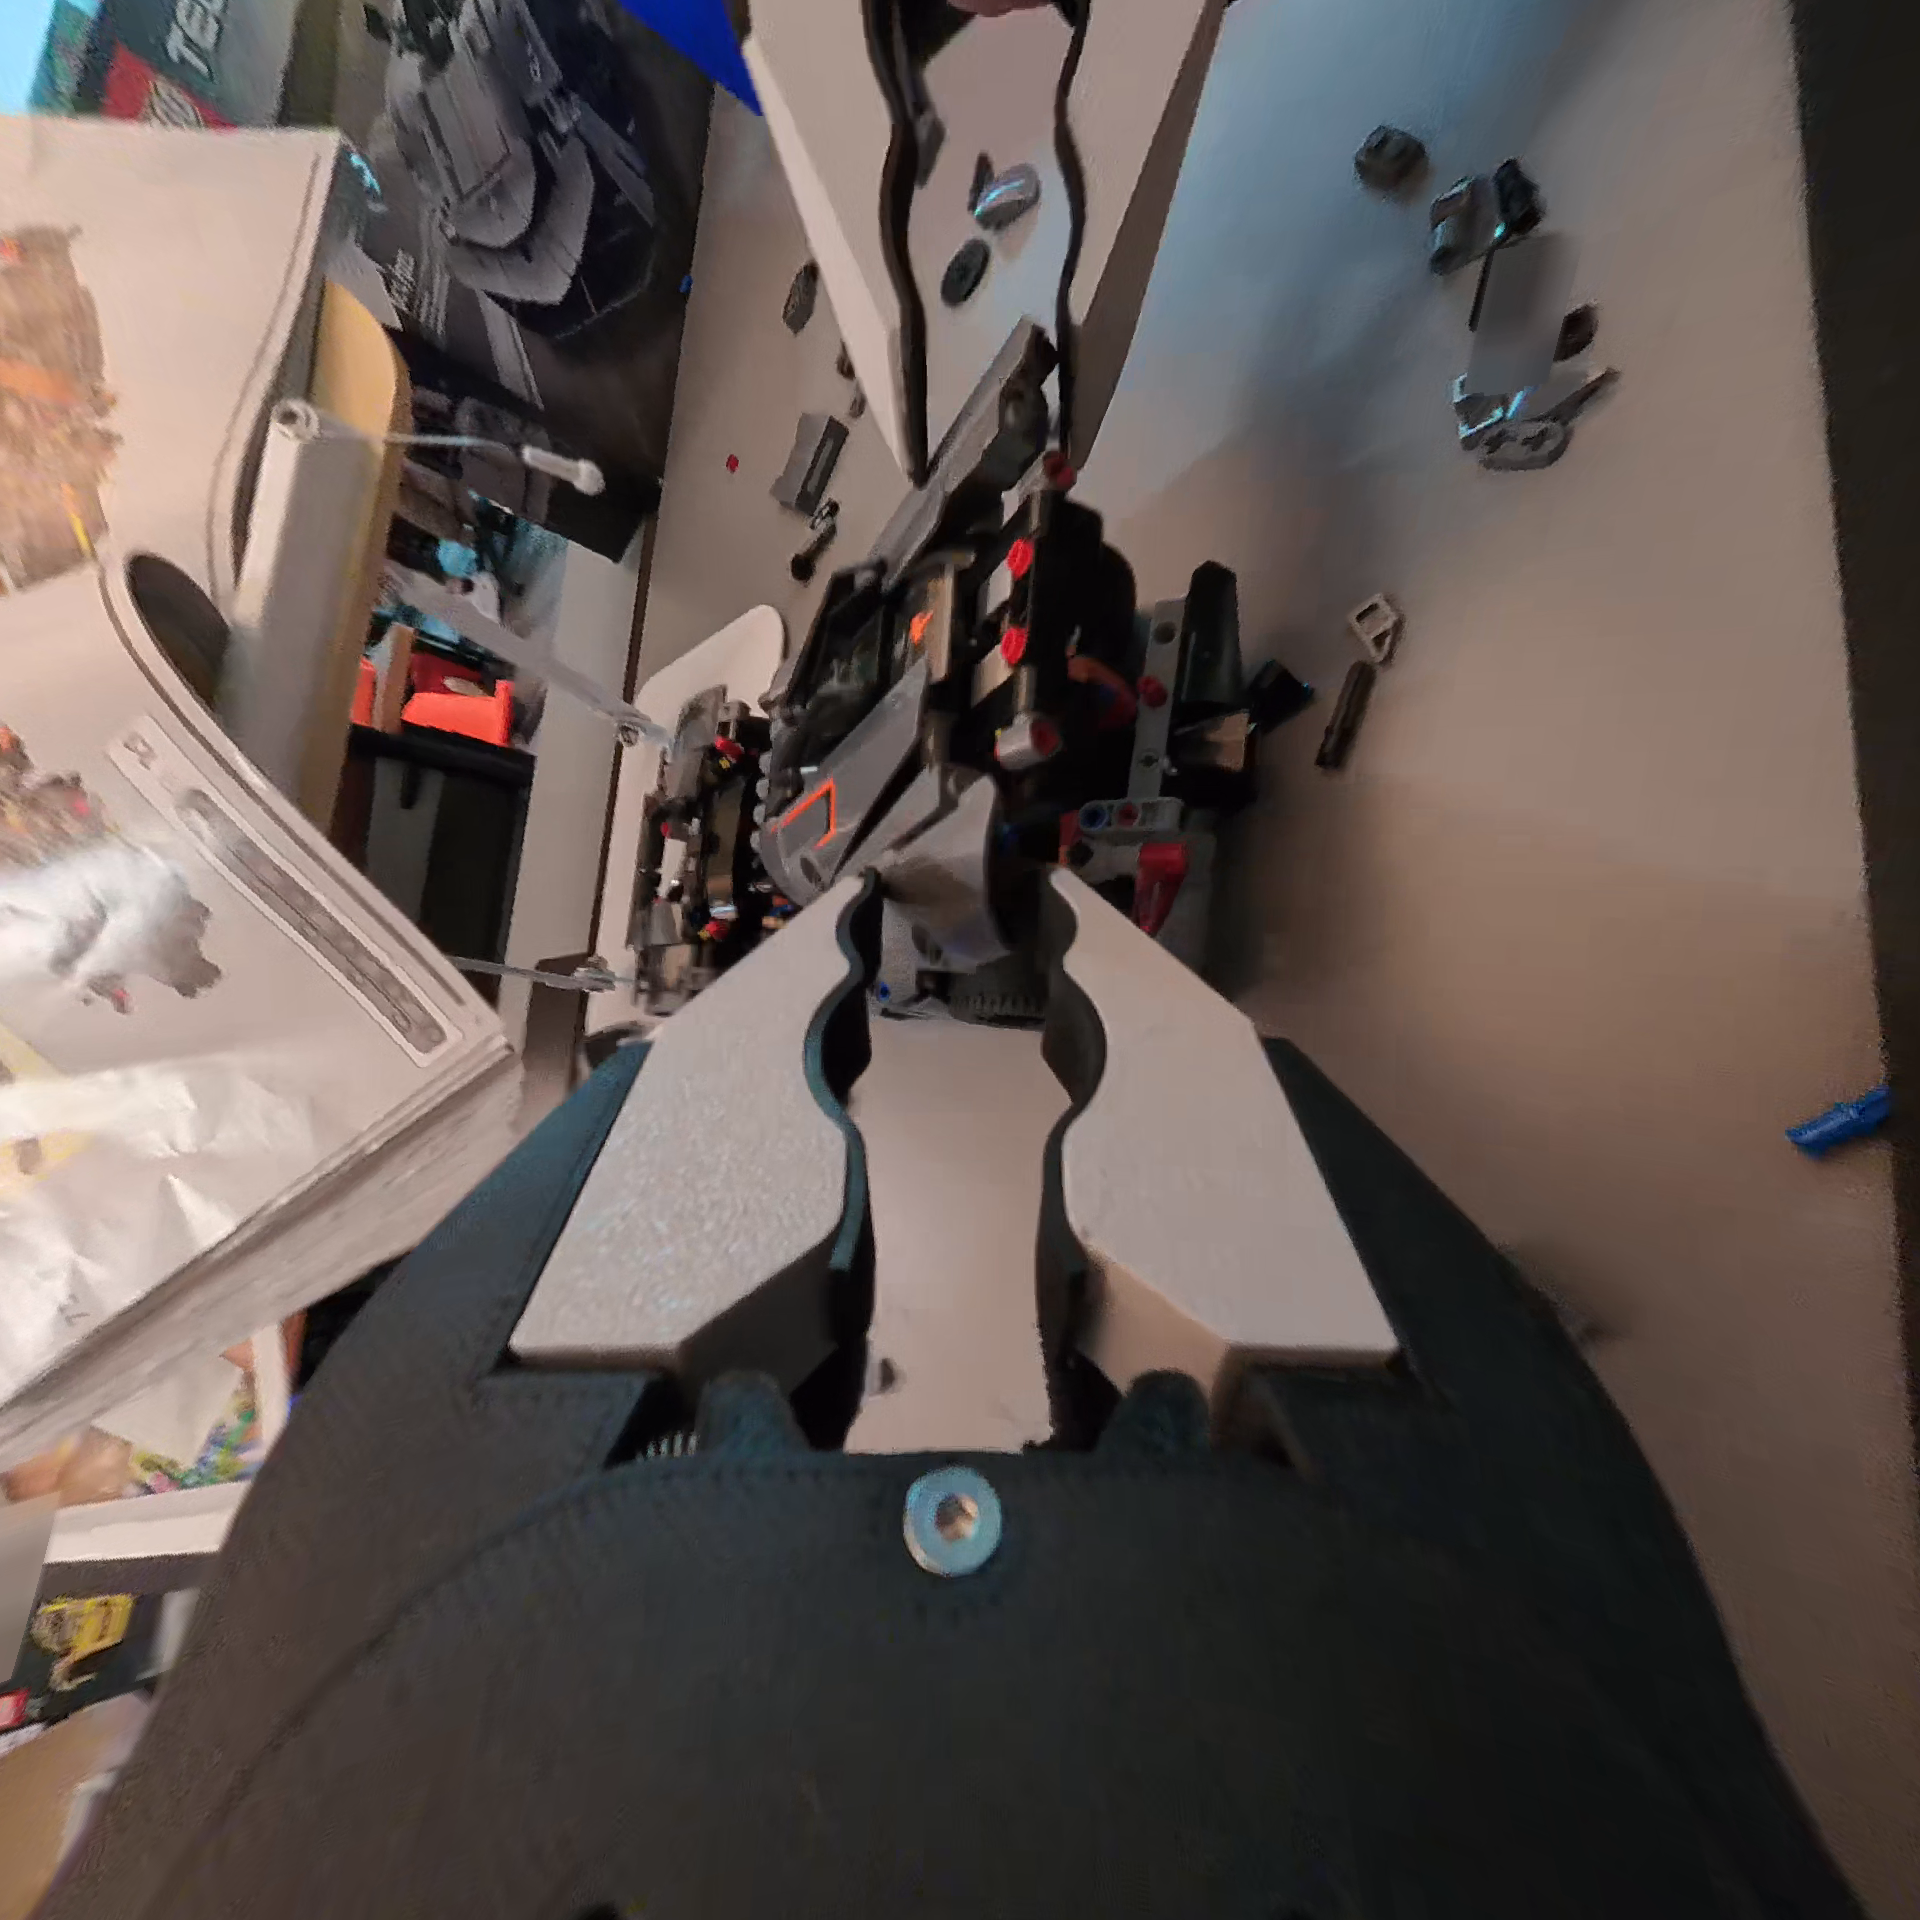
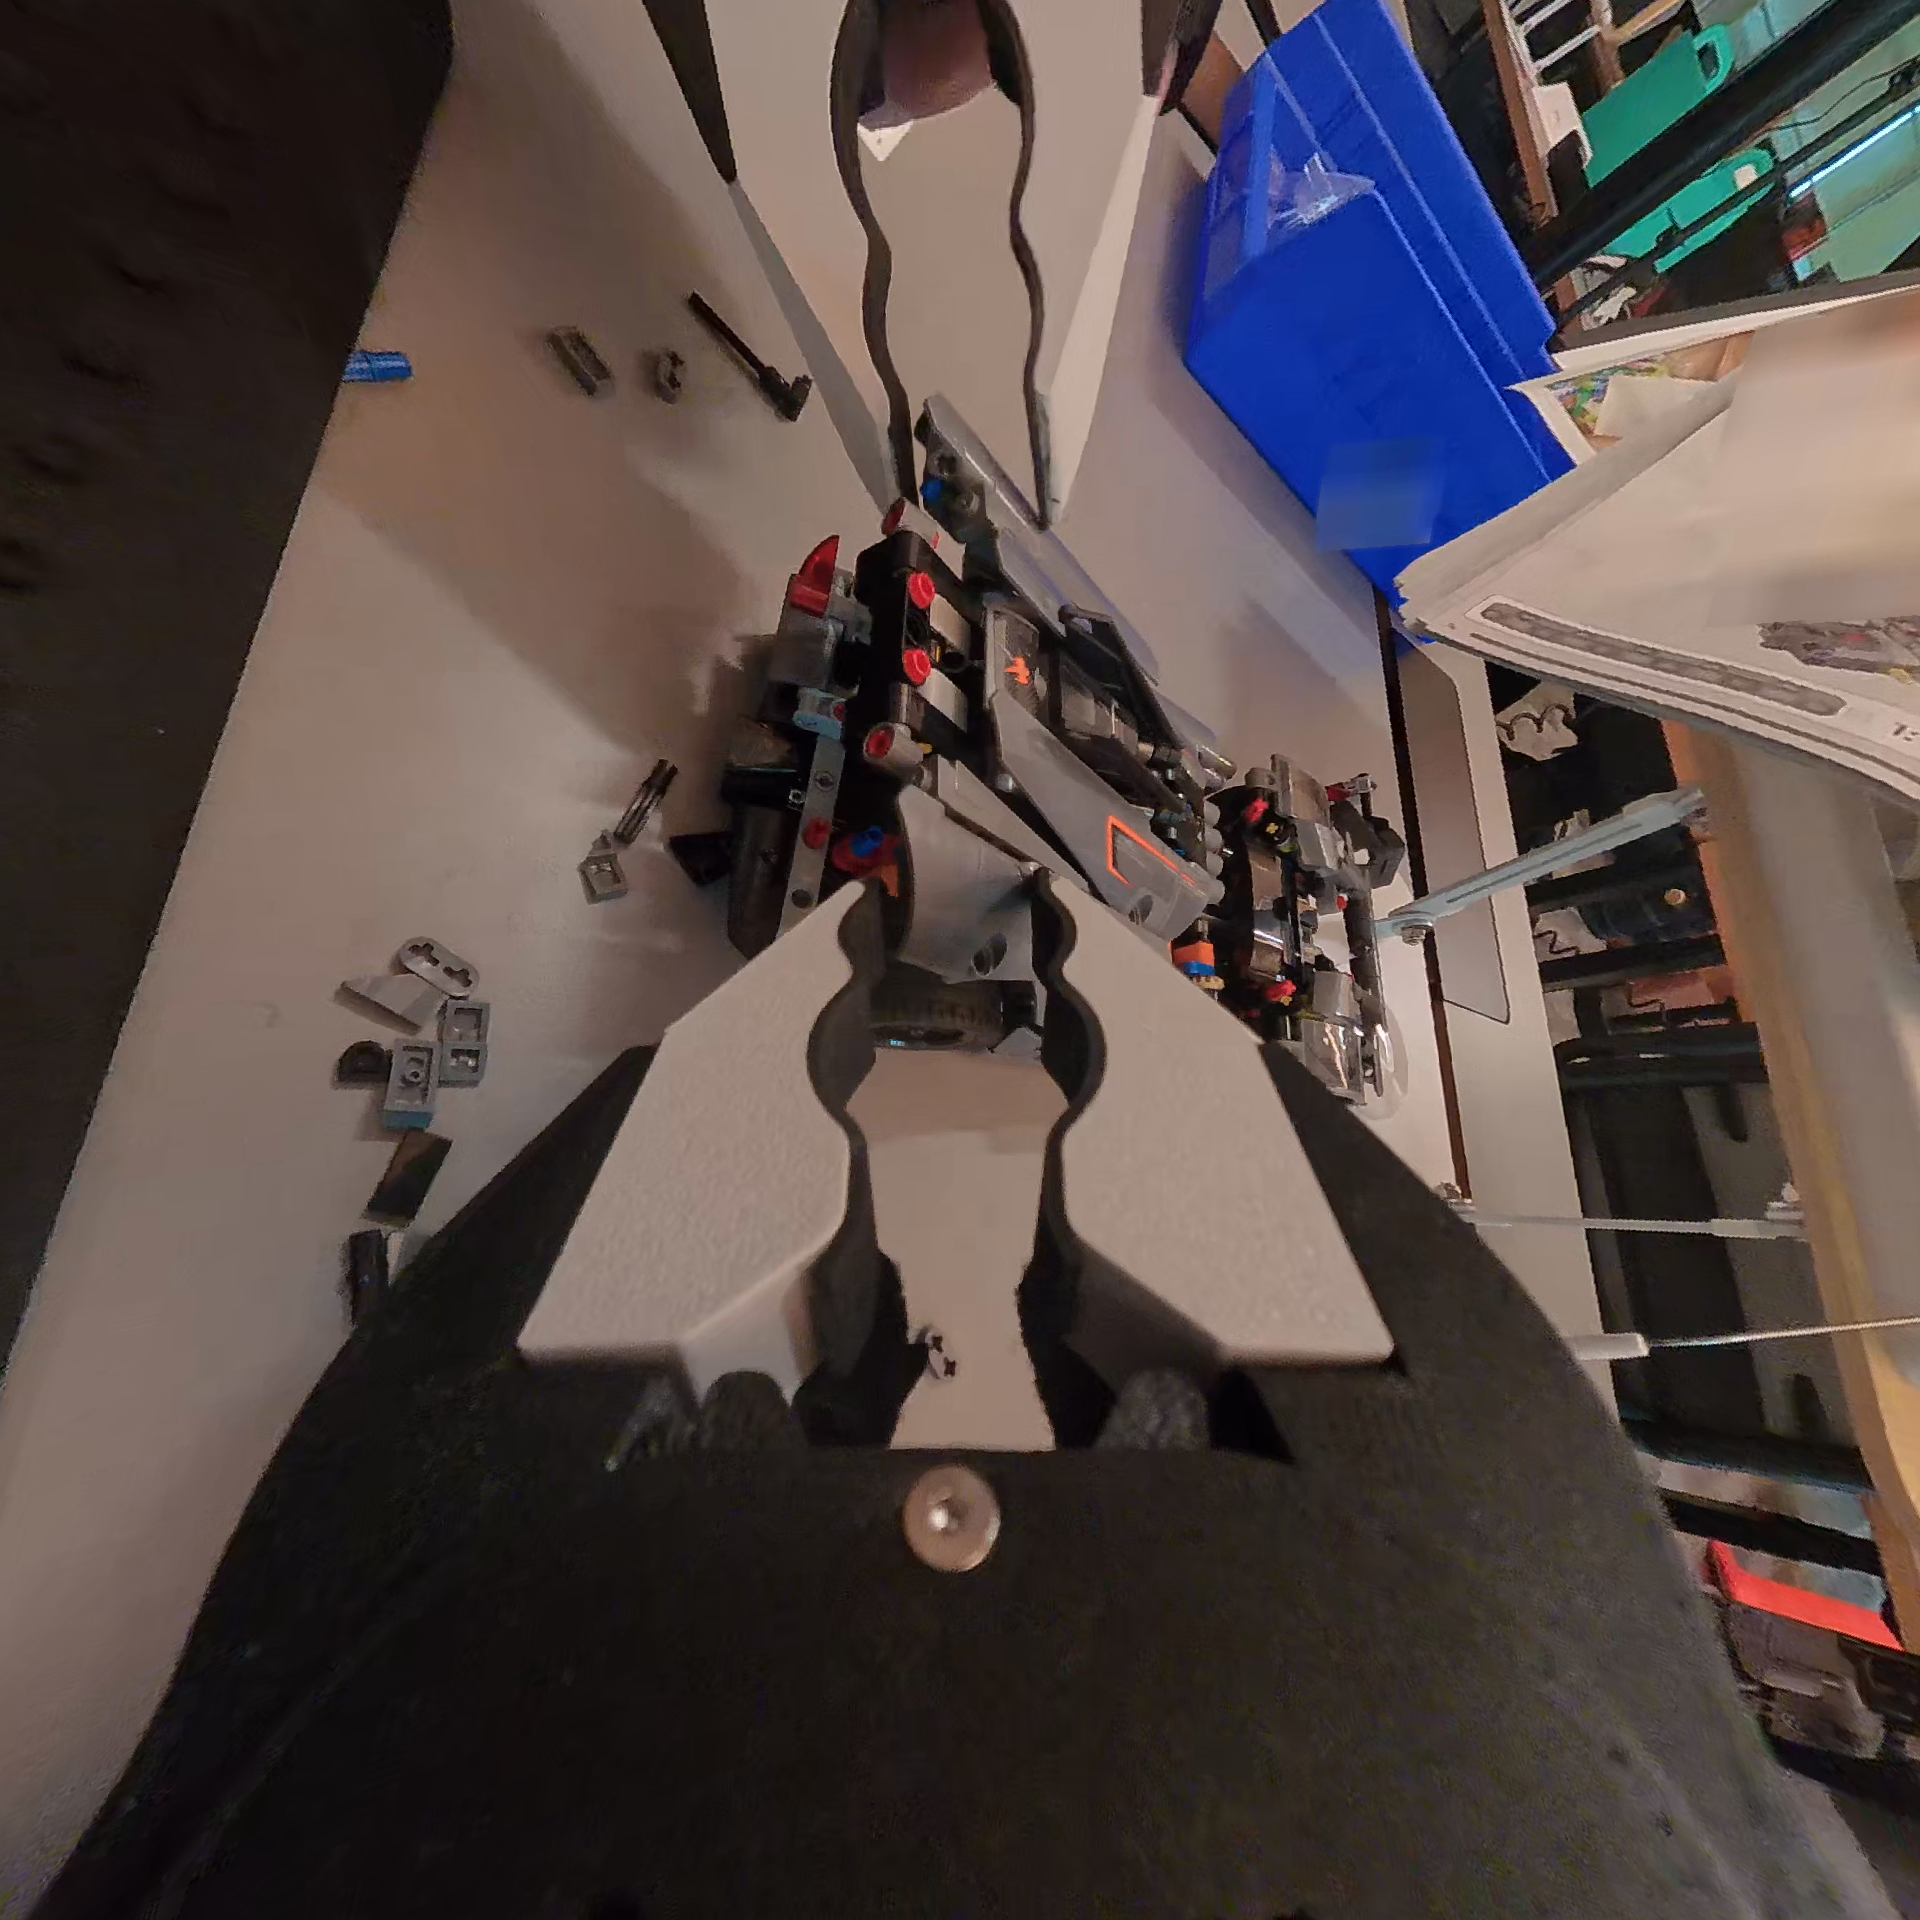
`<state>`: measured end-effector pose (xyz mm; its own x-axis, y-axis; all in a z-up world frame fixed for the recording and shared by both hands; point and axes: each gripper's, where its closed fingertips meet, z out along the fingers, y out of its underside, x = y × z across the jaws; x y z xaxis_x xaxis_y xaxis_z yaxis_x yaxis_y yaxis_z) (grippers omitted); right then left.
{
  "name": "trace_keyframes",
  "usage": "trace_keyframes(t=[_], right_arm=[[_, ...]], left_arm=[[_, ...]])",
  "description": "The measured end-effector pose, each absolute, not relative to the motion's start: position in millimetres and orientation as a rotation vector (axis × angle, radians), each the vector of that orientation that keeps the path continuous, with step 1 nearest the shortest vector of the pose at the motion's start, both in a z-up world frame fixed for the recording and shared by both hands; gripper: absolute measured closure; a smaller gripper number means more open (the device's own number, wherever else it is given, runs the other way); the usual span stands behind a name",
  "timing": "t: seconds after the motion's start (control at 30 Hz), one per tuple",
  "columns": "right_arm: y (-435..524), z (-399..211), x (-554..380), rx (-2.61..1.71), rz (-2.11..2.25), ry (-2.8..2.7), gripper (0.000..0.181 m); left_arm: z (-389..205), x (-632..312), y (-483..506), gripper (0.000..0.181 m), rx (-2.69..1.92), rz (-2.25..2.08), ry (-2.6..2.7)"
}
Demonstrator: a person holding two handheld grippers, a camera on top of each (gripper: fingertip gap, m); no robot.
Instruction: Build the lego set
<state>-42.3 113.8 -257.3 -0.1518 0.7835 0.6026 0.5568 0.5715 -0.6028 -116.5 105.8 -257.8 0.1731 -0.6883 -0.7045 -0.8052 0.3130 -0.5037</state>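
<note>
A grey and black lego model (image 1: 914, 665) with red pins and orange markings rests on the white table (image 1: 1507, 935). My left gripper (image 1: 961, 894) is shut on the grey curved panel at its near end. My right gripper (image 1: 987, 468) faces it from the far side and holds the model's other end. In the right wrist view the right gripper (image 2: 951, 899) is shut on a grey curved panel of the model (image 2: 1039, 707), and the left gripper (image 2: 971, 499) grips the far end.
A second sub-assembly (image 2: 1288, 904) lies beside the model. Loose grey and black parts (image 2: 426, 1029) and a blue pin (image 1: 1839, 1122) are scattered on the table. An open instruction booklet (image 1: 208, 935), a lego box (image 1: 540, 208) and a blue bin (image 2: 1351, 312) stand at the table's side. Left tips to right tips: about 8 cm.
</note>
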Motion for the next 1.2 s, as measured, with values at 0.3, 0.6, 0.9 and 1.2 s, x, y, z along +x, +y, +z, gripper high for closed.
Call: trace_keyframes(t=[0.3,0.6,0.9,1.2], right_arm=[[114.6,-254.4,-44.0,-1.141,0.242,-1.810,0.163],[115.1,-254.5,-46.1,-1.144,0.218,-1.800,0.164],[114.3,-251.7,-45.6,-1.113,0.181,-1.796,0.165],[115.3,-249.8,-49.0,-1.119,0.177,-1.765,0.166]], left_arm=[[-254.6,-108.9,103.4,0.165,-1.365,0.229,1.559],[-252.6,-108.8,106.2,0.167,-1.364,0.249,1.540],[-252.7,-108.5,105.5,0.166,-1.365,0.215,1.531],[-251.9,-109.0,108.7,0.167,-1.382,0.224,1.503]])
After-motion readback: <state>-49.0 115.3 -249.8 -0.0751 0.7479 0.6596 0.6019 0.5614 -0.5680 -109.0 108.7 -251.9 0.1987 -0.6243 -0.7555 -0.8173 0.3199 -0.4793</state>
